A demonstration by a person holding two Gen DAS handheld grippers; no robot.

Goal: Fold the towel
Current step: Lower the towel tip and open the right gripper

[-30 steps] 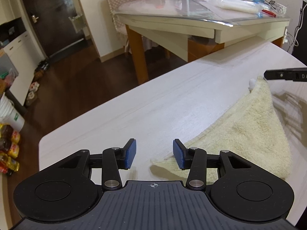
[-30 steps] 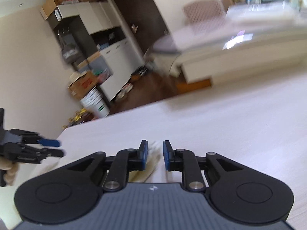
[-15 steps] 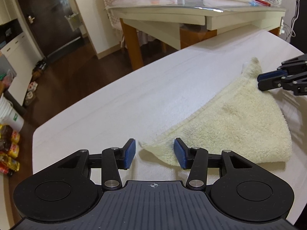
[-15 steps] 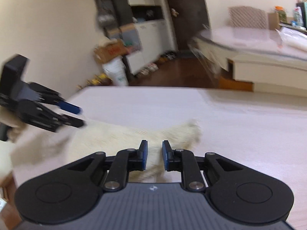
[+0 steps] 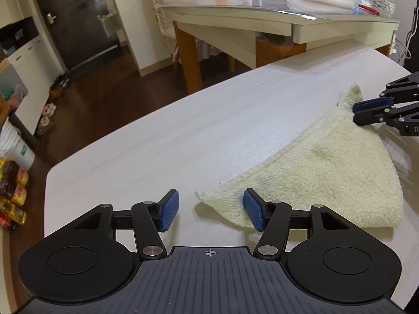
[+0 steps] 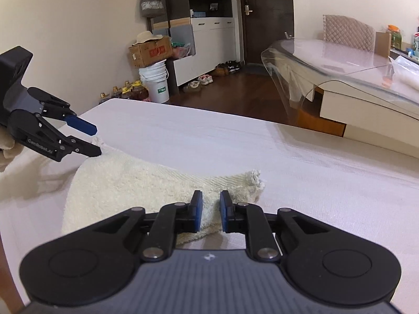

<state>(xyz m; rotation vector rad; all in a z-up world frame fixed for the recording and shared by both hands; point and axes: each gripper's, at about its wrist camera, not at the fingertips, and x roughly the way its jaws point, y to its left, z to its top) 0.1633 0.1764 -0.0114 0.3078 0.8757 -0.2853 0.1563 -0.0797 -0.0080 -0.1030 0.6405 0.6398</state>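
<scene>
A cream towel [image 5: 327, 172] lies folded into a rough triangle on the white table [image 5: 209, 136]. My left gripper [image 5: 209, 198] stands over its near corner. The jaws are opening; the corner lies loose between the blue pads [image 5: 169, 209], which do not press on it. In the right wrist view the left gripper [image 6: 97, 142] hovers at that same corner of the towel [image 6: 125, 178]. My right gripper [image 6: 210, 204] has a narrow gap and pinches a ridge of fabric just behind the frayed far corner [image 6: 255, 180]. From the left wrist view the right gripper [image 5: 354, 113] shows at the right edge.
The table's left edge [image 5: 48, 183] drops to a dark wood floor with bottles [image 5: 13, 196] and a white bucket [image 6: 154, 83]. A glass-topped dining table [image 5: 275, 13] and a padded chair [image 6: 348, 30] stand beyond. A light-gloved hand [image 6: 5, 146] holds the left gripper.
The left jaws have spread wider and the near corner now lies free between them. The right gripper brought the far corner down toward the table and rolled level.
</scene>
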